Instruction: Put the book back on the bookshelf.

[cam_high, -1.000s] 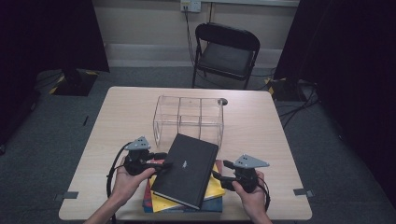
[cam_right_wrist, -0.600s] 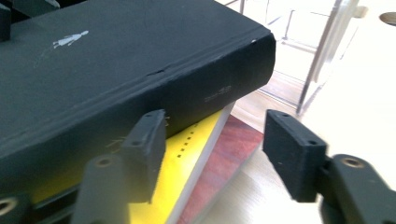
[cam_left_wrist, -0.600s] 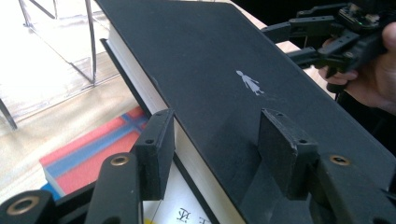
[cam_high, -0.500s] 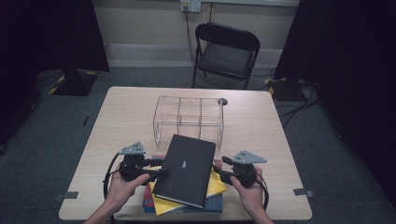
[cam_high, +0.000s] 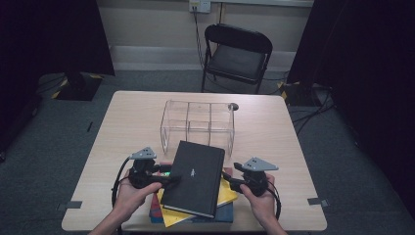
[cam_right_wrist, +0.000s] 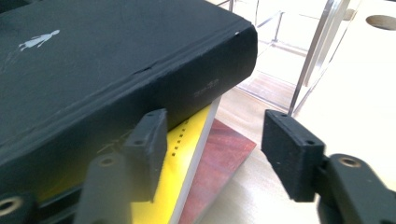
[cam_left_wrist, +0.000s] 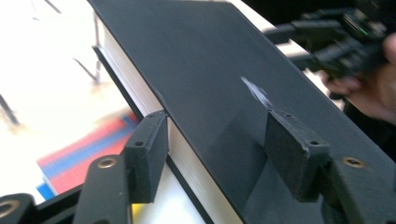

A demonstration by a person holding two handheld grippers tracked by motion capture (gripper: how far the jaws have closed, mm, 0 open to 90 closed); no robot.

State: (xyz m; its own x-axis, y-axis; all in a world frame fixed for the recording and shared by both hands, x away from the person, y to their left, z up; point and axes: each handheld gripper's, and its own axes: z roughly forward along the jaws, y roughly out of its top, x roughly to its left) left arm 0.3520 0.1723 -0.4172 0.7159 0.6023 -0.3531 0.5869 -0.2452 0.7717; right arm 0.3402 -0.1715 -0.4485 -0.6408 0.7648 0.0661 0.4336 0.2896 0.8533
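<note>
High view: black book (cam_high: pixel 193 177) near table (cam_high: pixel 137 122) edge

Dim room, overexposed blurry close-ups

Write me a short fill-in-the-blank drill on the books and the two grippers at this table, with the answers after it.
1. The black book lies on top of a ____ book.
2. Beyond the book stack stands a clear box with ____ compartments across its far row.
3. The left gripper has its fingers either side of the black book's ____ edge.
4. Behind the table stands a black ____.

Answers: yellow; three; page; chair
</note>
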